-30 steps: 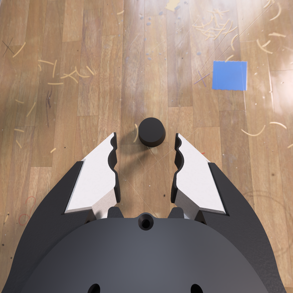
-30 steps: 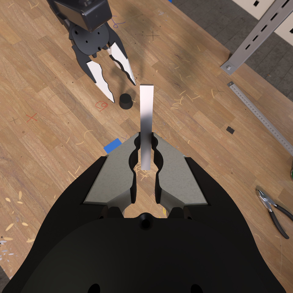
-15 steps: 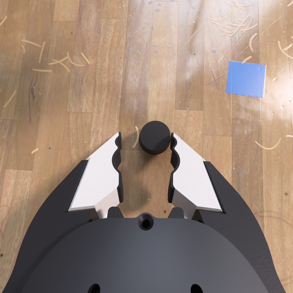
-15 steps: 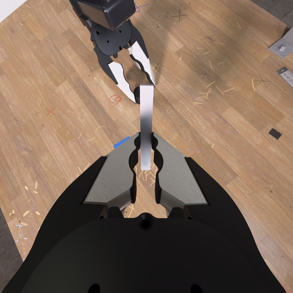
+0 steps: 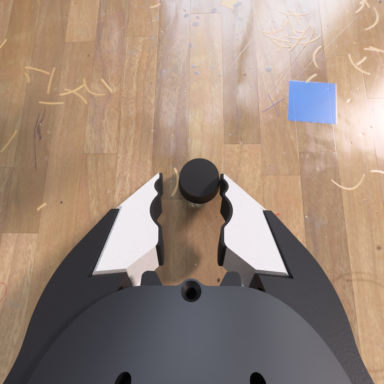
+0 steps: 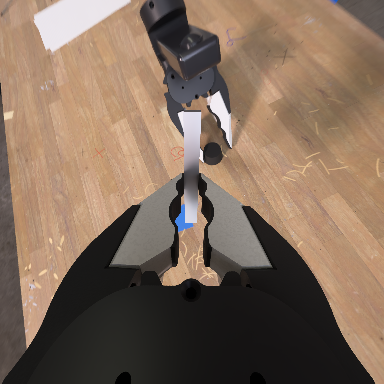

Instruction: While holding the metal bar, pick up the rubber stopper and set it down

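Observation:
The black rubber stopper (image 5: 199, 180) stands on the wooden bench, wide end down. My left gripper (image 5: 190, 177) is open, with its fingertips on either side of the stopper. The right fingertip (image 5: 225, 188) touches the stopper and a gap is left at the left fingertip (image 5: 156, 187). My right gripper (image 6: 191, 176) is shut on the flat metal bar (image 6: 192, 141) and holds it above the bench. The bar points toward the left gripper (image 6: 215, 152) and hides one of its fingers. The stopper also shows in the right wrist view (image 6: 213, 155).
A blue tape square (image 5: 311, 101) lies on the bench to the right of the stopper and also shows under the bar (image 6: 182, 223). A white sheet (image 6: 76, 18) lies at the far left. The bench's edge (image 6: 18, 228) runs down the left. Wood shavings (image 5: 288, 35) are scattered about.
My left gripper has moved forward so the stopper sits between its fingertips, and its fingers have narrowed. My right gripper has shifted and turned with the bar, facing the left gripper more directly.

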